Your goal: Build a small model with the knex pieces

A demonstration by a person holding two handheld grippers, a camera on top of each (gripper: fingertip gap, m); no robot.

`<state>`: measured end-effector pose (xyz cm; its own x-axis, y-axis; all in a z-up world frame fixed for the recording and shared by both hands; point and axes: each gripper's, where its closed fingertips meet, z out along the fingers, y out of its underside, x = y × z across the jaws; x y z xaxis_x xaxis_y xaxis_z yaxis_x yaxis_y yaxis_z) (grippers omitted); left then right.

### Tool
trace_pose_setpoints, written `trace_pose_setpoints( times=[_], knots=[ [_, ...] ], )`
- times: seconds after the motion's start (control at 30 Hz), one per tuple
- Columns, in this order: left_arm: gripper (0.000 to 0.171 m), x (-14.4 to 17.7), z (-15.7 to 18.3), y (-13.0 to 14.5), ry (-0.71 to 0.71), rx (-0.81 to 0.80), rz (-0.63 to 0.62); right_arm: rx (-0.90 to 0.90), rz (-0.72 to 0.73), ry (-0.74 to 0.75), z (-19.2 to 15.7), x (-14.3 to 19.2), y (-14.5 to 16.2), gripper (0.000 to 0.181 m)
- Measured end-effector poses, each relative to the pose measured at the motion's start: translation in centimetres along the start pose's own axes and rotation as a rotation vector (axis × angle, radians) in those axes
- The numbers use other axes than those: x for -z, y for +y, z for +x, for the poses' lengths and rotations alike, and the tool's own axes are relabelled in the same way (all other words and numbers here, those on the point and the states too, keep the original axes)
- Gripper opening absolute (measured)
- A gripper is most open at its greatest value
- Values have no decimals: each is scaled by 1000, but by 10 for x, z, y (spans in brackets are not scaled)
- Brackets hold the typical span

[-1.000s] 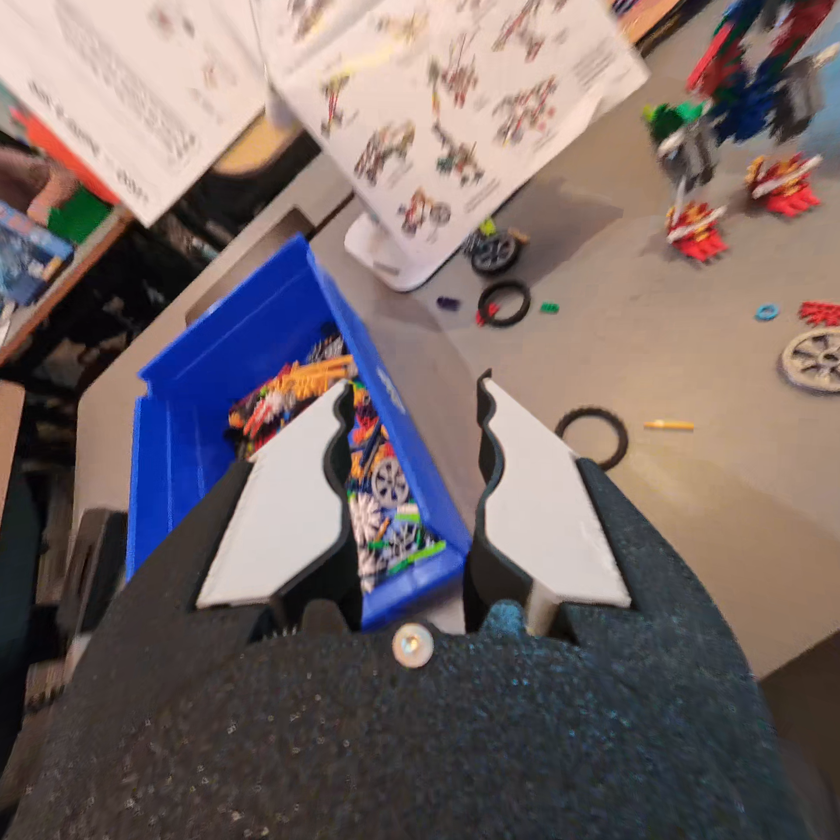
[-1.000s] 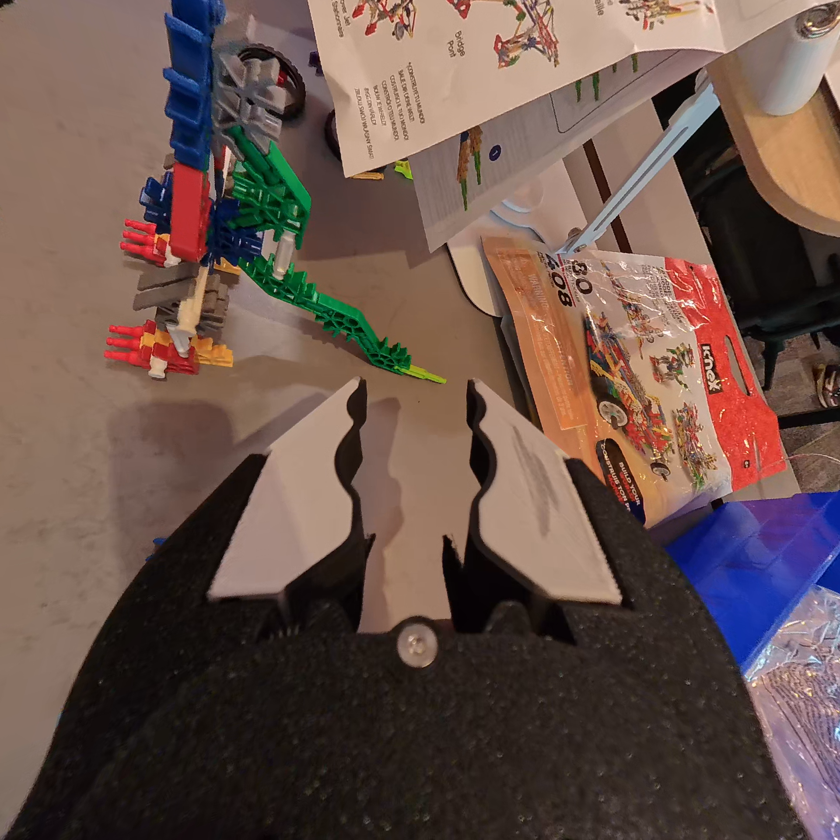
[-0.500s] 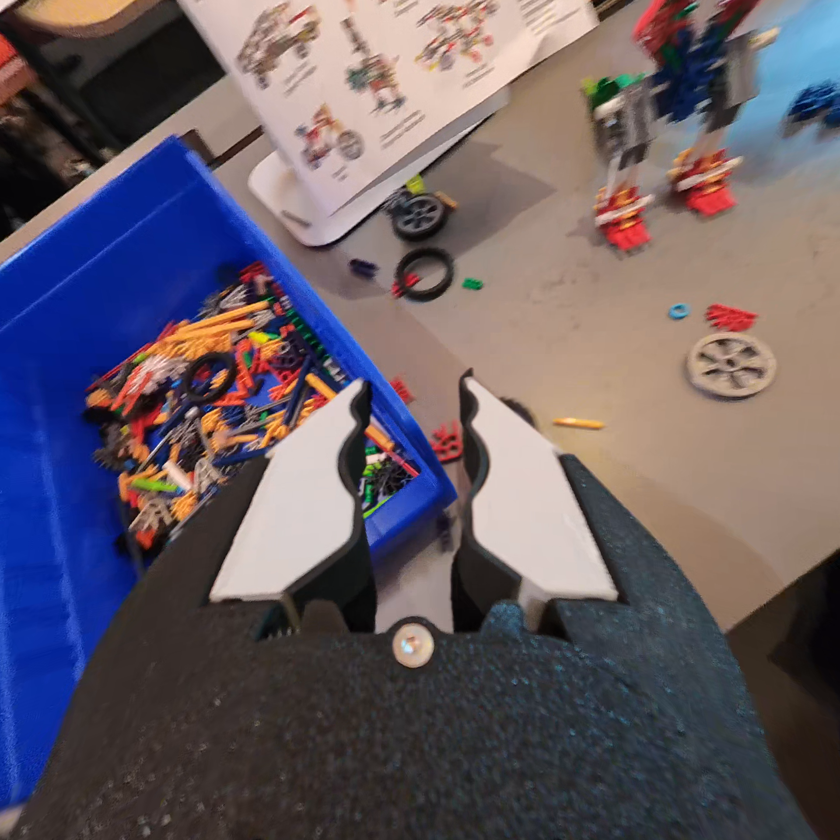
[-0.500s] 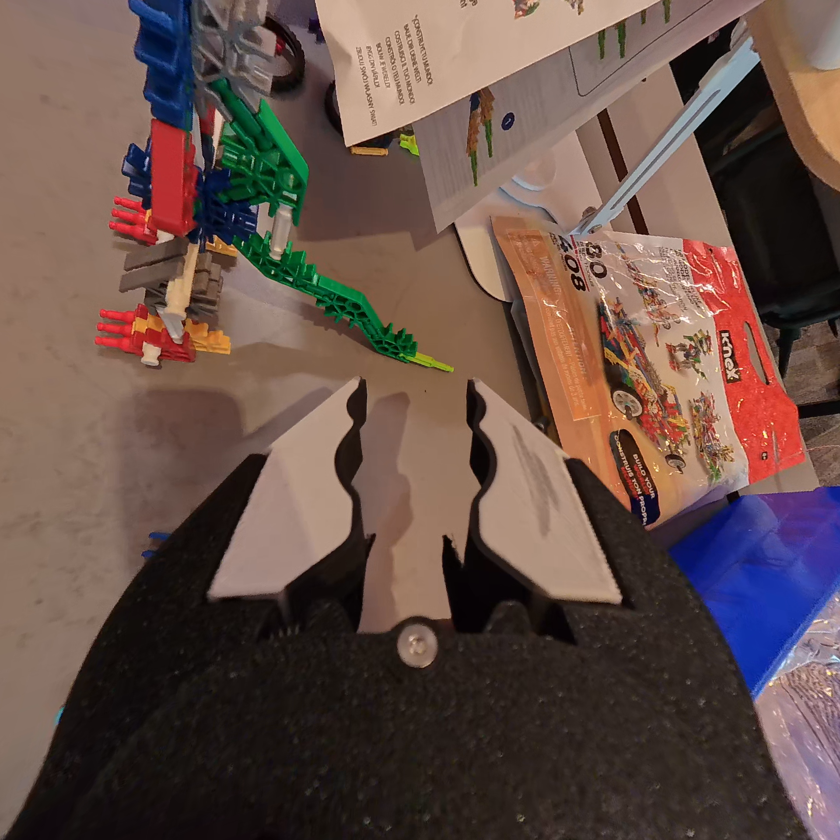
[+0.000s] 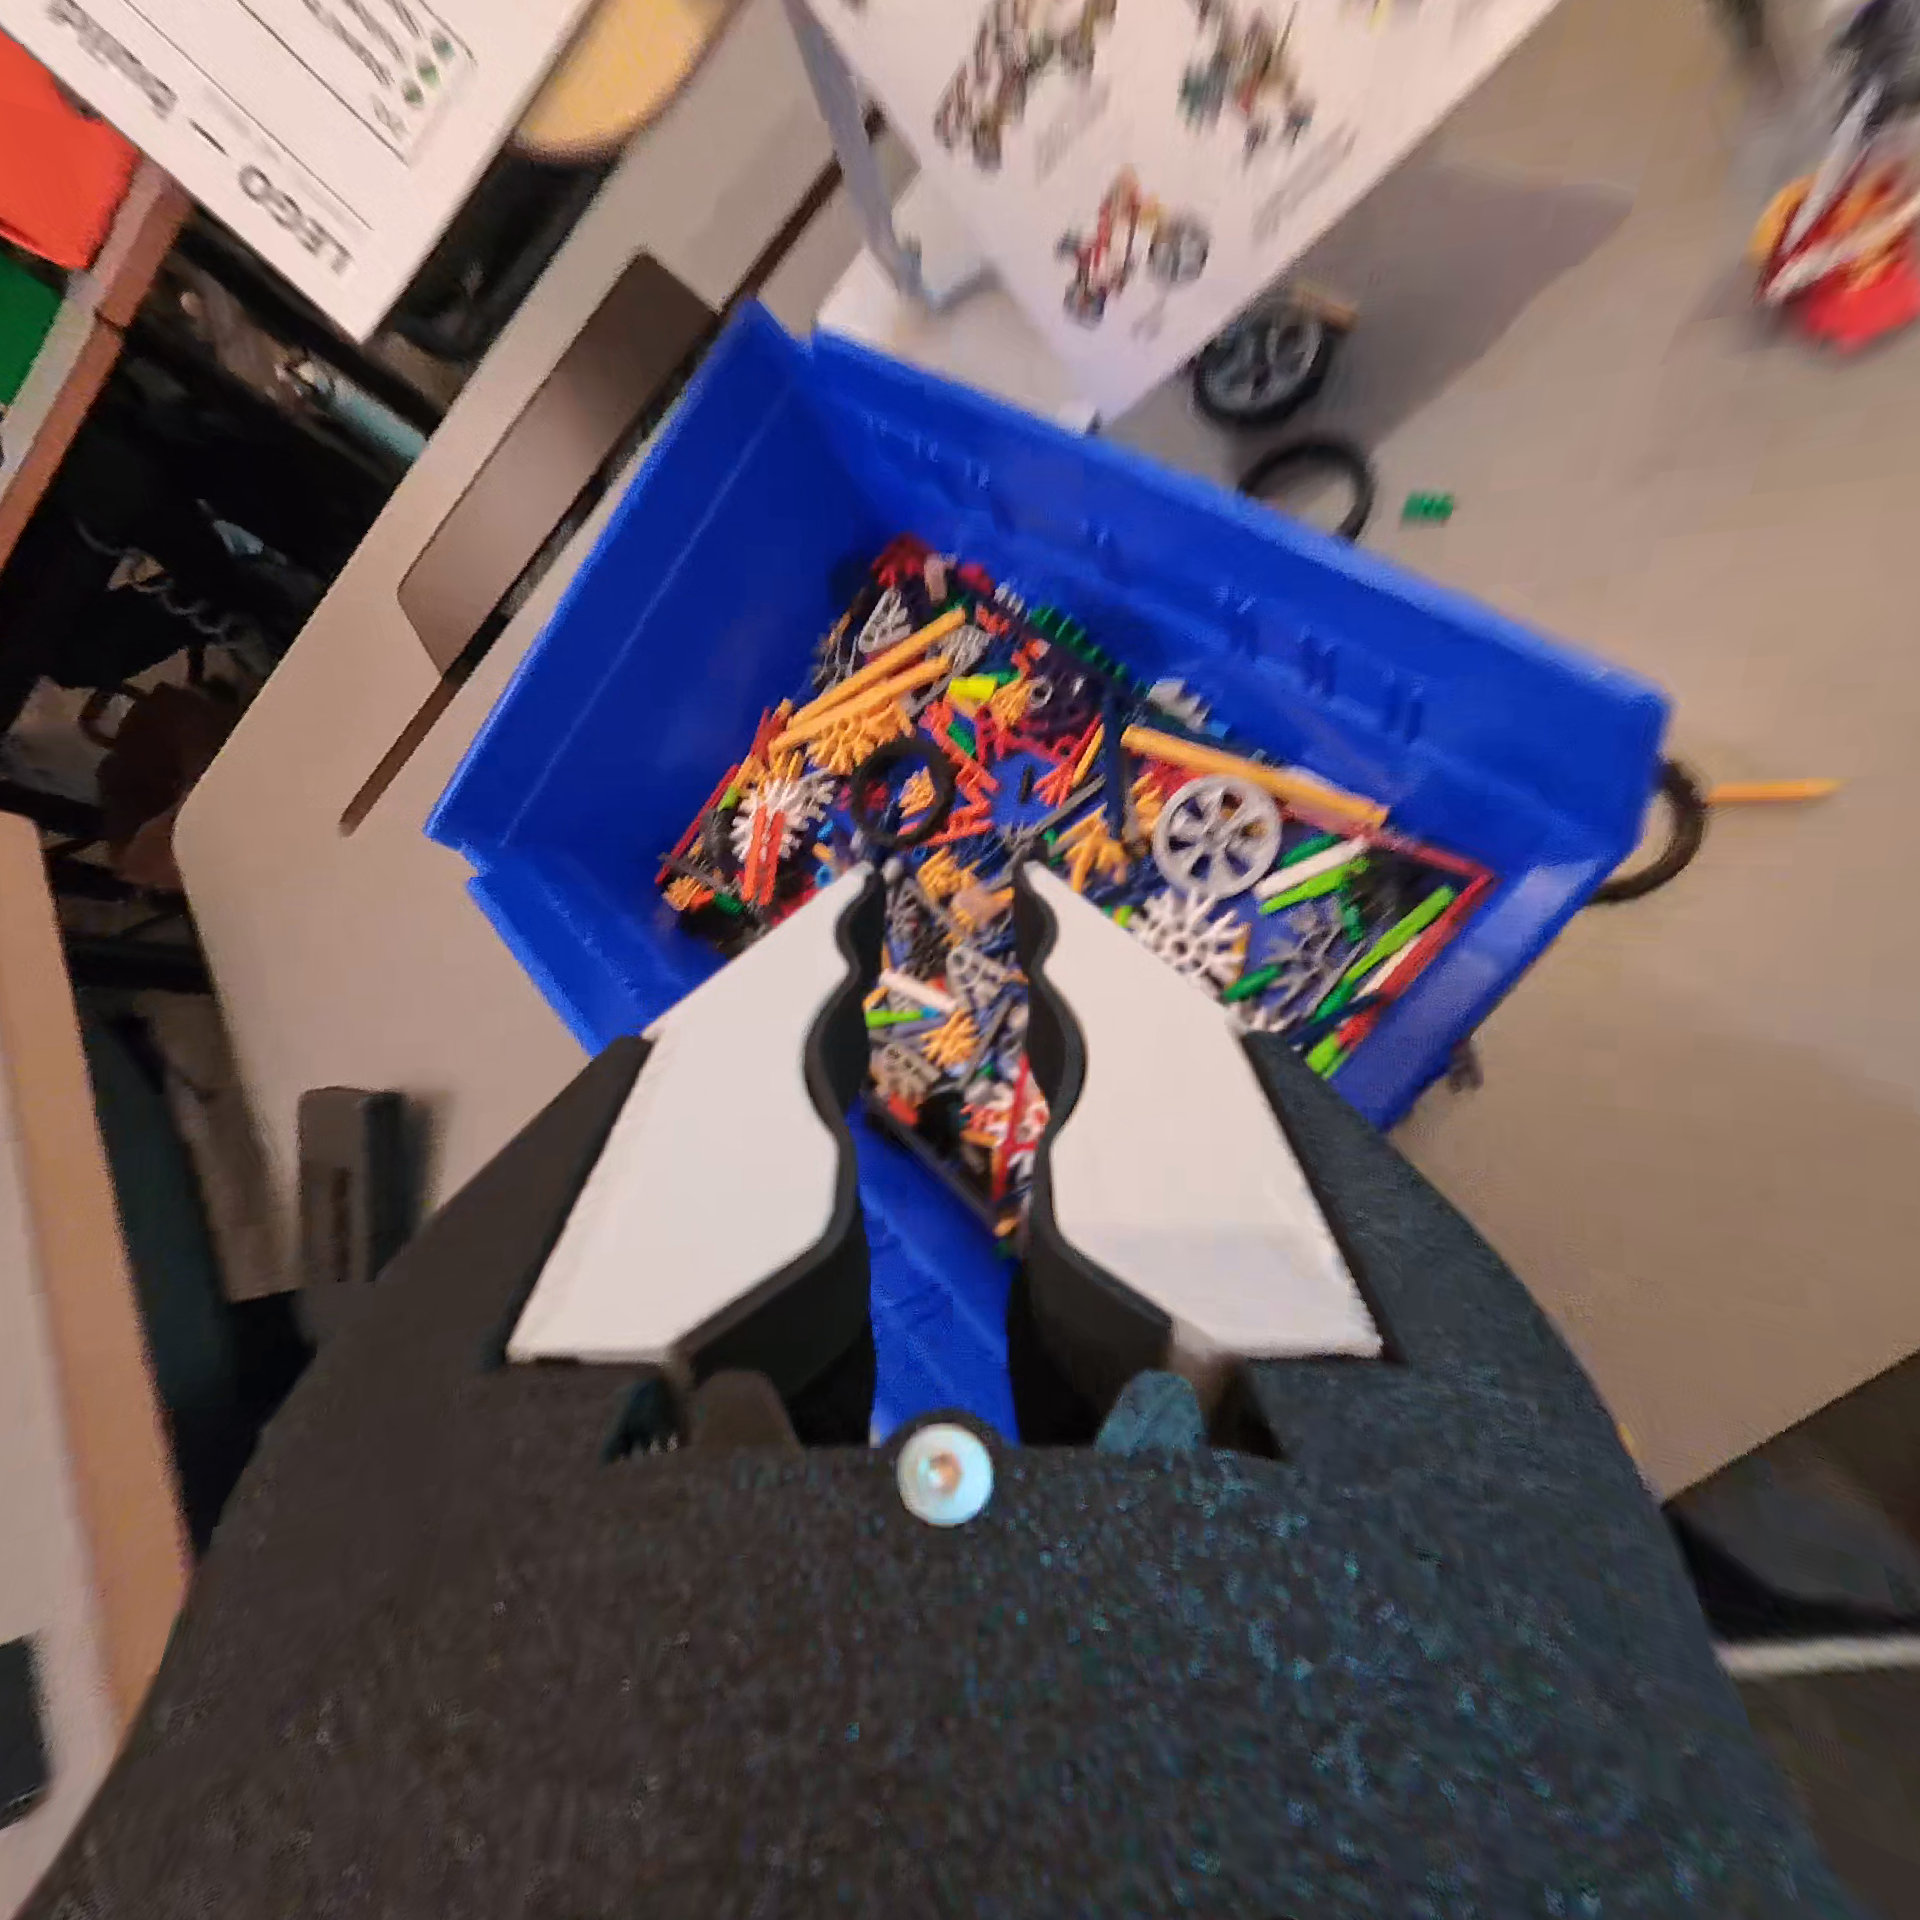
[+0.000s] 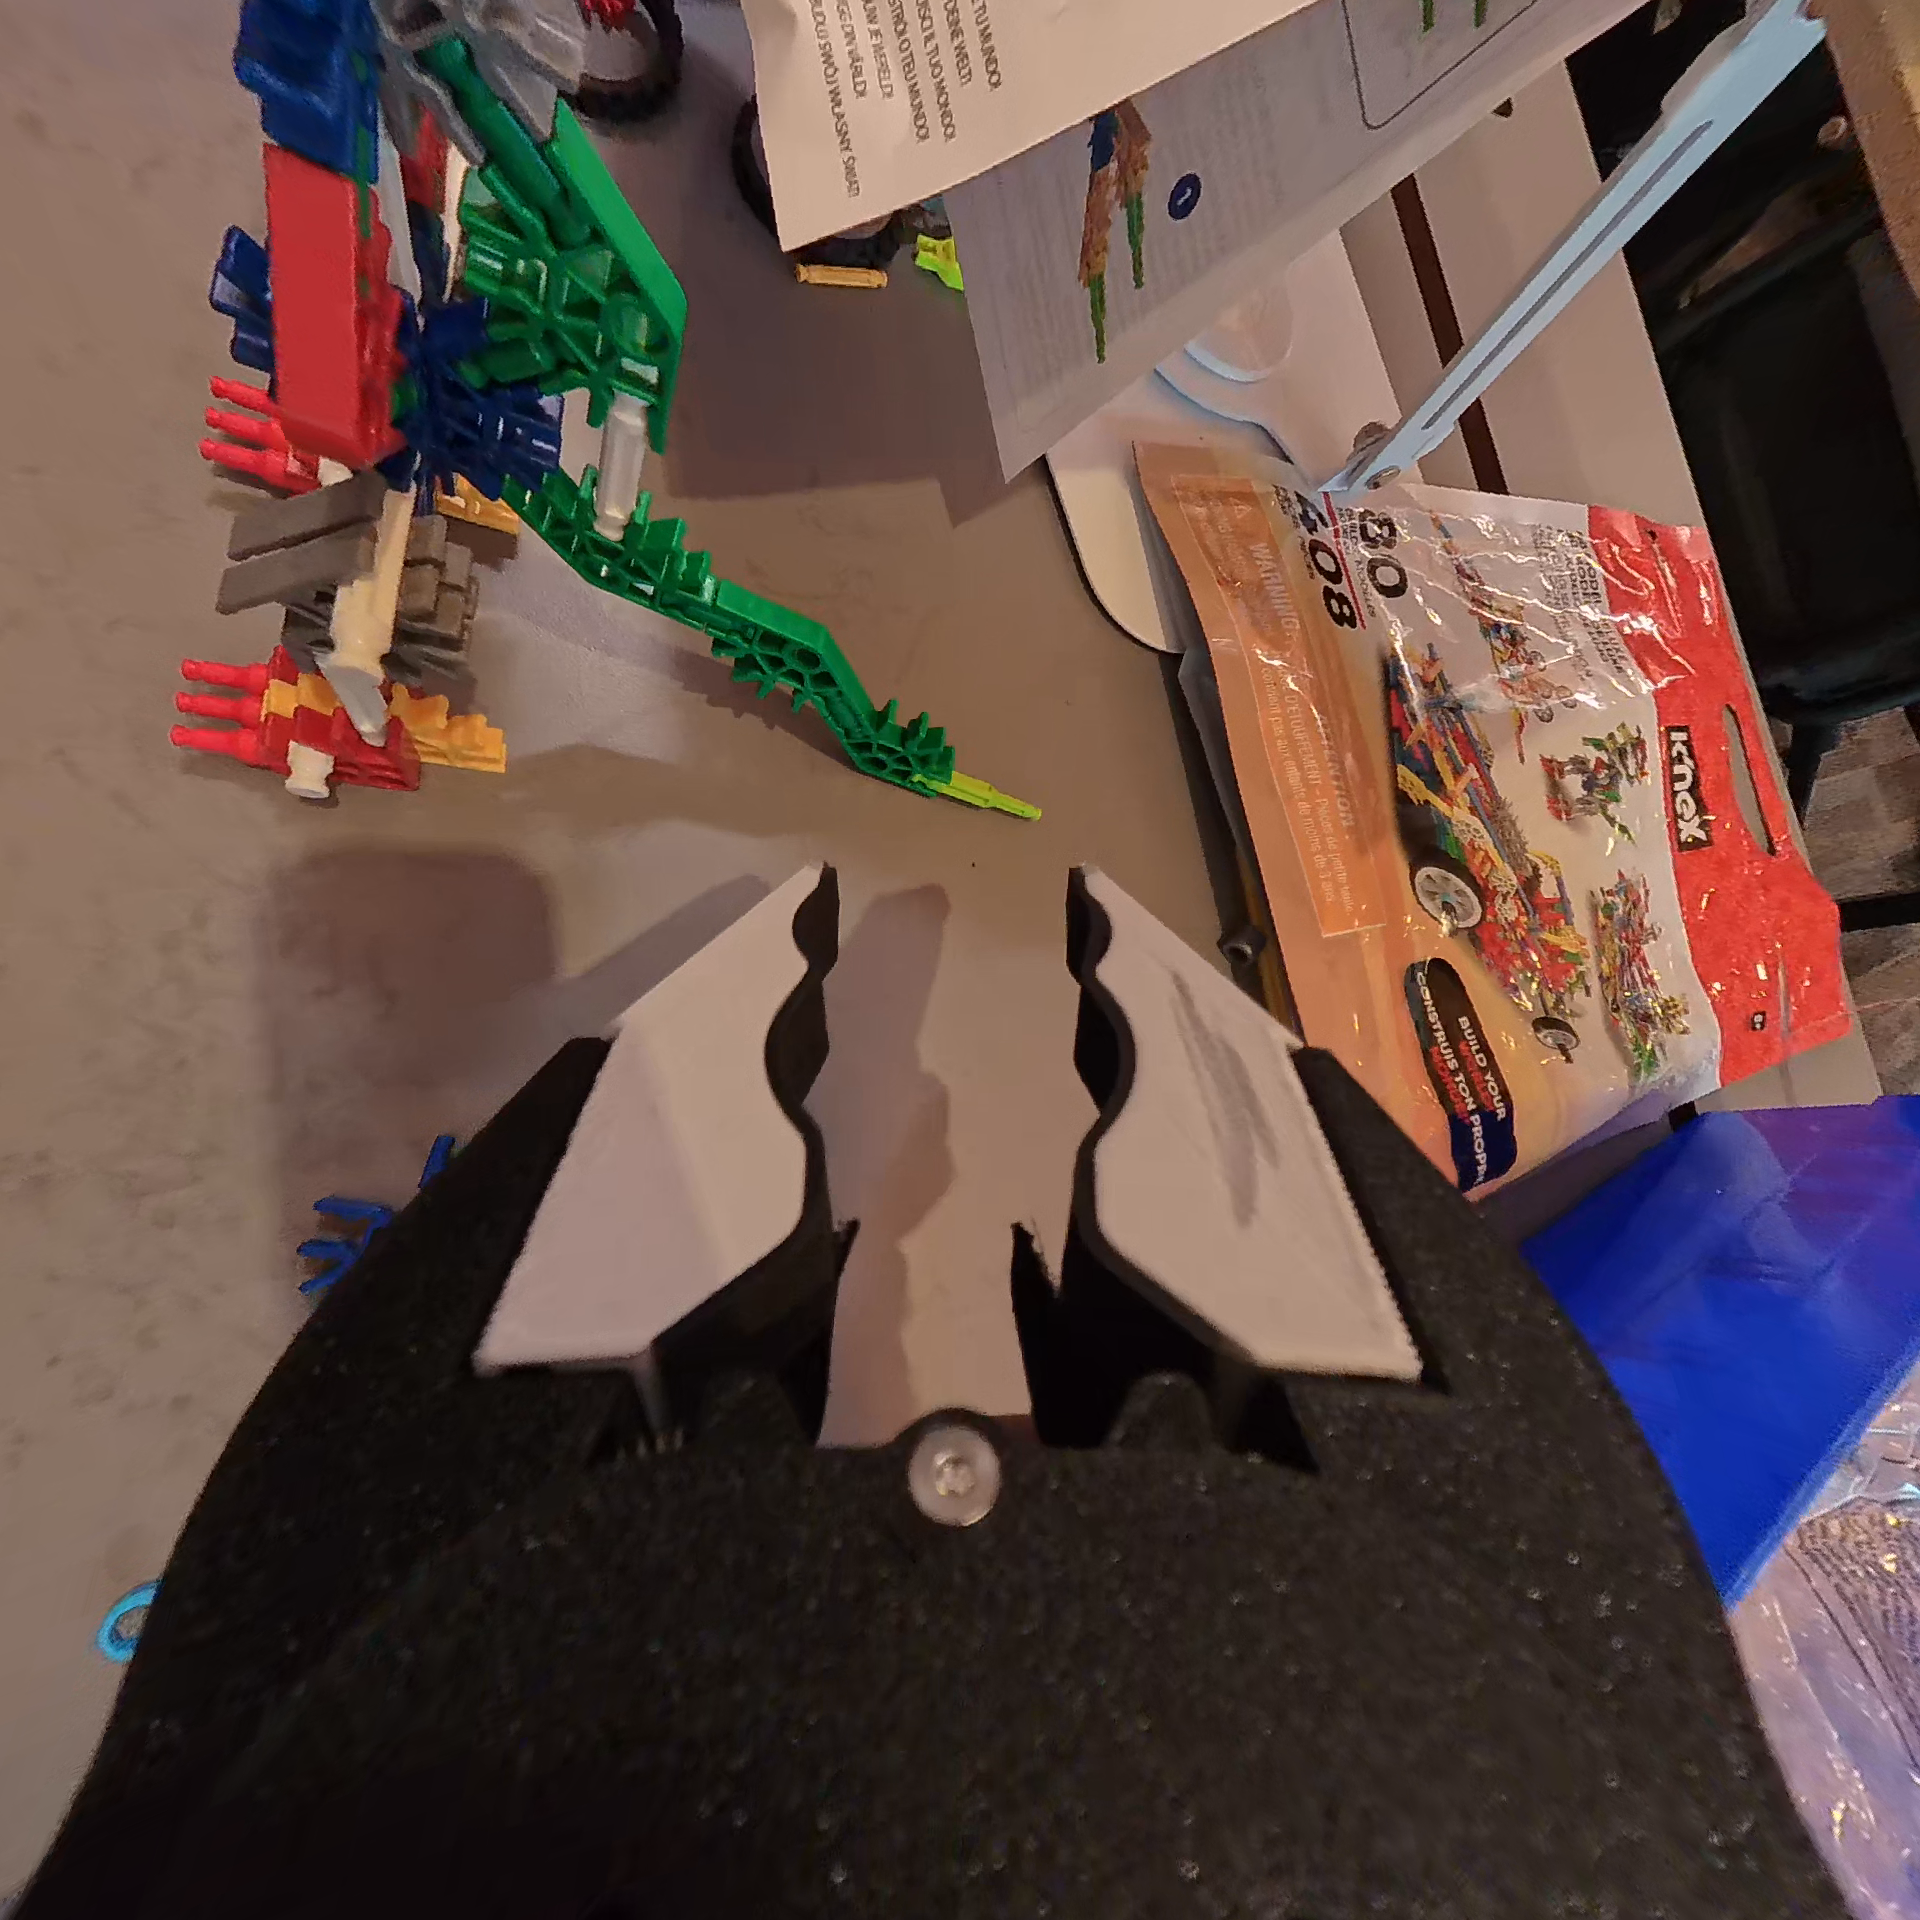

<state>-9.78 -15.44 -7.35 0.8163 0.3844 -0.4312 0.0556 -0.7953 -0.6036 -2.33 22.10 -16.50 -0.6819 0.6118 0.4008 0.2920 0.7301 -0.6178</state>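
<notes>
My left gripper (image 5: 951, 883) is open and empty, held above a blue bin (image 5: 665, 665) full of mixed plastic building pieces (image 5: 997, 790): orange rods, grey wheels, white gears, green rods. Its fingertips point into the pile without touching it. My right gripper (image 6: 948, 883) is open and empty above bare grey table, just short of the green tail tip (image 6: 987, 798) of a built model (image 6: 436, 416) in red, blue, green and grey that stands at the upper left.
A printed instruction sheet (image 5: 1164, 135) on a white stand leans behind the bin; black tyres (image 5: 1304, 483) lie near it. A printed toy bag (image 6: 1475, 790) and another blue bin (image 6: 1745, 1299) lie right of my right gripper. The table edge (image 5: 1558, 1382) is near. Some 40 centimeters of space lies between my two pairs of fingers.
My left gripper swung back left over the blue bin, with its jaws a little narrower than a second ago. My right gripper moved slightly closer to the model.
</notes>
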Motion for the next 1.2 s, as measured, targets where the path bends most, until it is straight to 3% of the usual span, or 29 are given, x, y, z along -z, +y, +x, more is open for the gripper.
trace_pose_setpoints(
  times=[0.13, 0.27, 0.53, 0.7, 0.87, 0.97, 1.13, 1.2],
  knots=[
    [23, -22, -9, 15, 34, -148, -198, 3, -10, -3, -1, -2, 2, 44],
    [24, -38, -11, 20, 78, -198, -275, 6, -22, 0, 0, -3, 4, 44],
    [33, -20, 0, -10, 63, -113, -56, -27, 60, 51, 14, 19, -11, 44],
    [32, 13, 28, -19, 56, -85, 104, -36, 218, 78, 20, 50, -37, 38],
    [39, 52, 76, -17, 78, -65, 223, 25, 466, 13, -8, 88, -87, 38],
    [42, 65, 99, -1, 45, -52, 224, 38, 591, -55, -39, 111, -114, 38],
    [42, 99, 118, 49, -7, 53, 187, 156, 583, -109, -105, 125, -128, 38],
    [41, 98, 128, 77, 5, 127, 132, 166, 595, -126, -123, 128, -132, 38]
  ],
)
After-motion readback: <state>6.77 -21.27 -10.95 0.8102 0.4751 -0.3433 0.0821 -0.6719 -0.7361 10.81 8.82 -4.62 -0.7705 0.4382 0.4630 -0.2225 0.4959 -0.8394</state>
